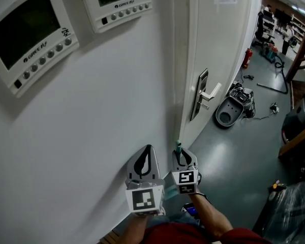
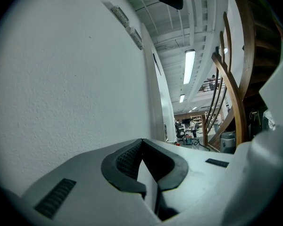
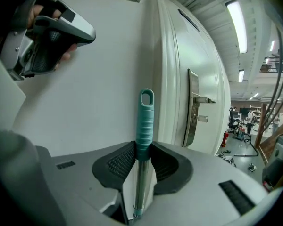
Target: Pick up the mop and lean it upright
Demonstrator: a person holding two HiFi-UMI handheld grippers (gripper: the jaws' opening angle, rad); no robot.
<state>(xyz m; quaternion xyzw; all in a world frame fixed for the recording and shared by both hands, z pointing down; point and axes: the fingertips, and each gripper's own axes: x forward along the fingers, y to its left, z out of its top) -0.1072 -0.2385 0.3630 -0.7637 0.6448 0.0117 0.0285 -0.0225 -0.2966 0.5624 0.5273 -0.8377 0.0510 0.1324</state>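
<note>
Right gripper (image 3: pixel 144 146) clamps the mop (image 3: pixel 144 121) on its teal grip, handle upright; left gripper (image 2: pixel 142 141) is closed on nothing. Behind stand wall (image 3: pixel 99 88) and door frame (image 3: pixel 162 79). I would tip the top gently against the wall, then release slowly.

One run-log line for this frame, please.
right claw: shut on mop handle, handle upright | left claw: shut, empty | lean on wall: cannot tell
</note>
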